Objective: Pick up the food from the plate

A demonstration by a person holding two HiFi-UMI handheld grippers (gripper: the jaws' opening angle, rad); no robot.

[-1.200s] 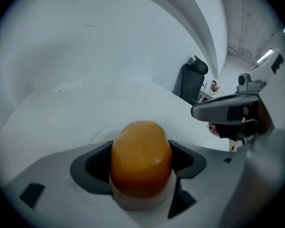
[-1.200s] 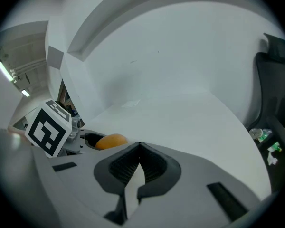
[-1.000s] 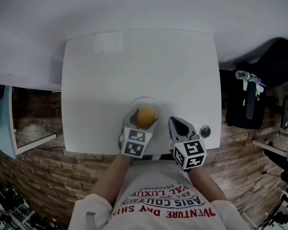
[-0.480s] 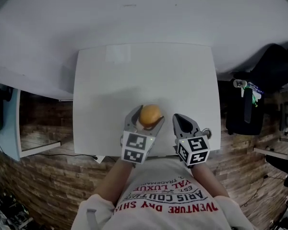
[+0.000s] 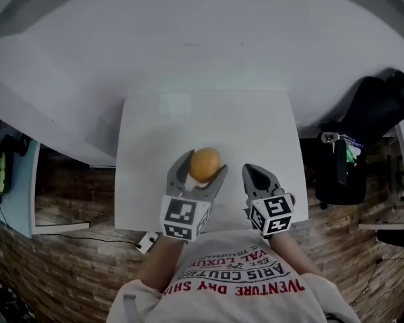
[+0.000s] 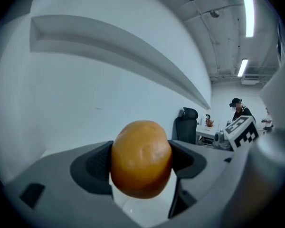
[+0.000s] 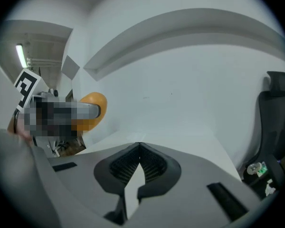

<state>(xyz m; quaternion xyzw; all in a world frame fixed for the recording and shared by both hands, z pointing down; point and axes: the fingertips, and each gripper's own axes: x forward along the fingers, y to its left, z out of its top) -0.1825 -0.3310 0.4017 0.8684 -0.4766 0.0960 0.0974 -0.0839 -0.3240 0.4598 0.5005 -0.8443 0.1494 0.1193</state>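
Head view is showing the left gripper [image 5: 203, 164] pinching the orange food [image 5: 205, 165] above the table [image 5: 155, 133], toward its near edge, with the right gripper [image 5: 251, 169] hovering just beside it. Left gripper view is showing both pads [image 6: 97, 167] pressing the food's sides. Right gripper view is showing its jaws pressed together, gripping nothing, with the food appearing at upper left.
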